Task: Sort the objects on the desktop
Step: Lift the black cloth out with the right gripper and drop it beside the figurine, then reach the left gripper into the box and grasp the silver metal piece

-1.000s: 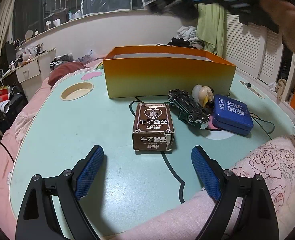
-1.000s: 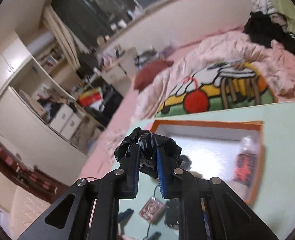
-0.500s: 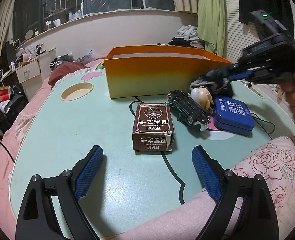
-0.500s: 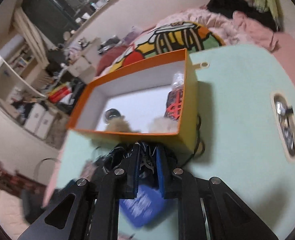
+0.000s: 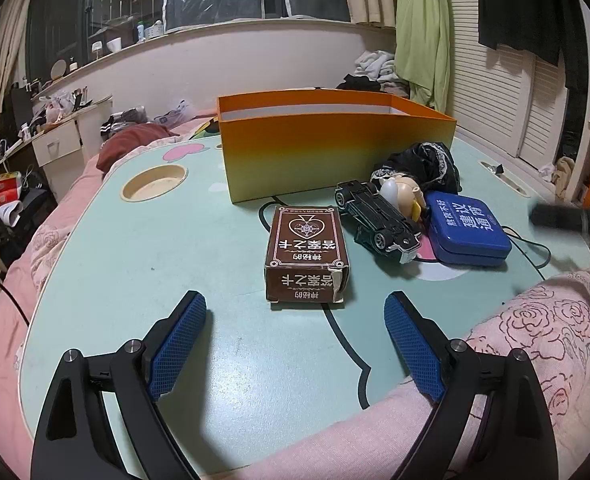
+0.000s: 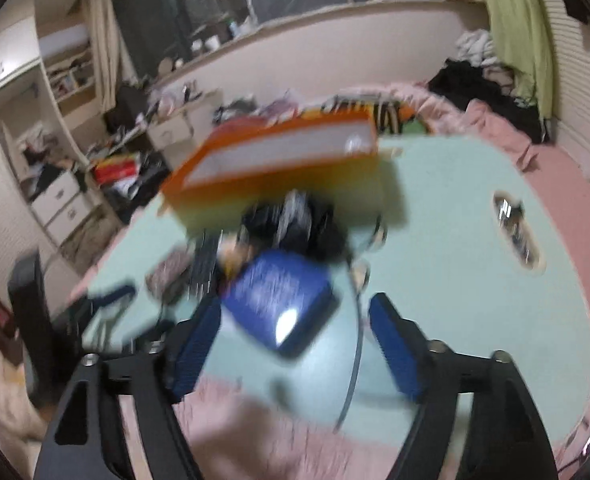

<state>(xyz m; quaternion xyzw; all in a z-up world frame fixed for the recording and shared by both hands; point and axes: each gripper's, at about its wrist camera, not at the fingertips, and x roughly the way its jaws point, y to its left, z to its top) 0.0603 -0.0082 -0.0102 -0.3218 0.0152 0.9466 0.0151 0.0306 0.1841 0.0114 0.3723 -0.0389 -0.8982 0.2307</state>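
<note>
Objects for sorting lay clustered on the pale green table (image 5: 143, 248), ahead of both grippers. A brown card box (image 5: 306, 254) sat just beyond the left gripper (image 5: 295, 344), roughly centred between its fingers, which were spread wide and touched nothing. Right of the box lay an upturned black toy car (image 5: 377, 222), a small doll (image 5: 401, 194) under a crumpled black cloth (image 5: 427, 164), and a blue tin (image 5: 467, 228), all close in front of the orange box (image 5: 335, 156). The right gripper (image 6: 295, 344) was likewise spread and empty, with the blue tin (image 6: 281, 300) just ahead between its fingers. Its view was motion-blurred but showed the orange box's white interior (image 6: 279, 152), hidden from the left view.
</note>
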